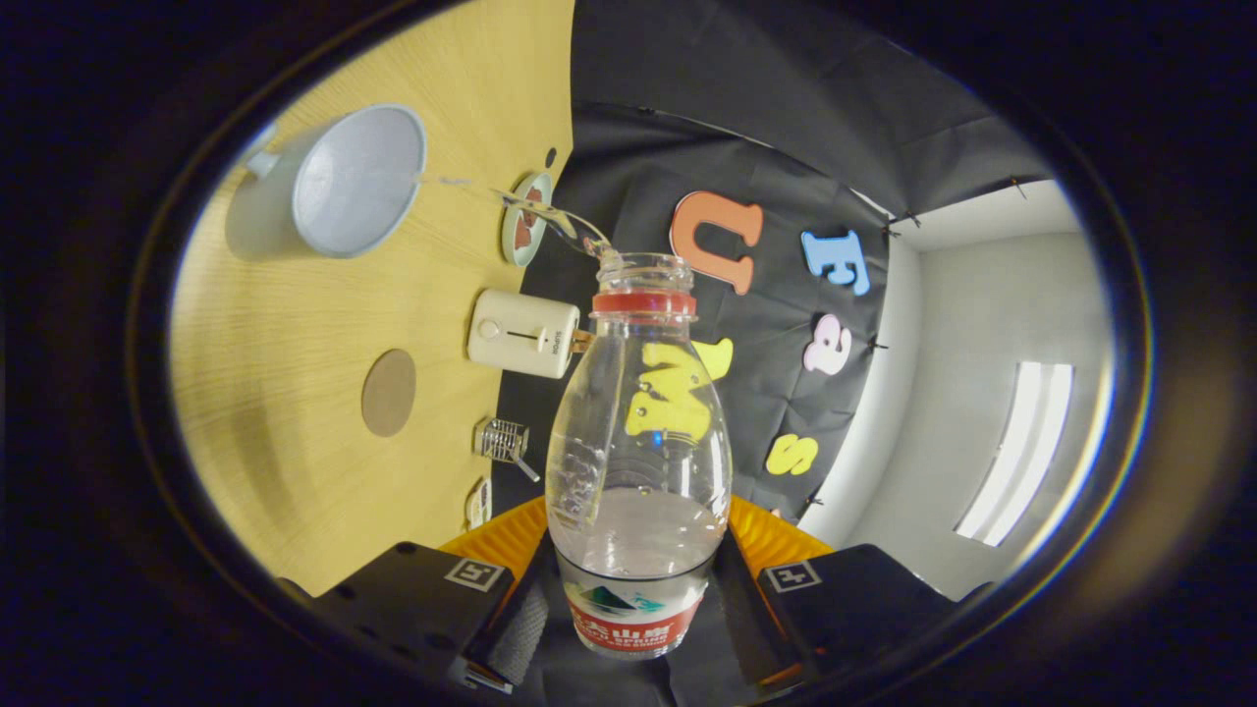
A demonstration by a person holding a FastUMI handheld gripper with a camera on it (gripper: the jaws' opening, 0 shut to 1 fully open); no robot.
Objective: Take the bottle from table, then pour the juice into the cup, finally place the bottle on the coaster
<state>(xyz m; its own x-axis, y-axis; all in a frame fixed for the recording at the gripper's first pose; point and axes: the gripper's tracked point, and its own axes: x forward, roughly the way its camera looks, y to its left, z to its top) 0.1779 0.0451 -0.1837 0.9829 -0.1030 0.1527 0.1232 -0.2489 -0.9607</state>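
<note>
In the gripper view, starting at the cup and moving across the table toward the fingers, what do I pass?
Cup → white toaster → round coaster → small wire basket → the hand-held gripper, shut on the tilted bottle, which is pouring toward the cup.

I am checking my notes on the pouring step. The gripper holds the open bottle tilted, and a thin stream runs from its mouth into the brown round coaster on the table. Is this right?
Not quite. The gripper view shows the gripper shut on the open, tilted bottle, but the stream runs from its mouth into the pale cup, not the brown round coaster, which lies bare on the table beside the cup.
</note>
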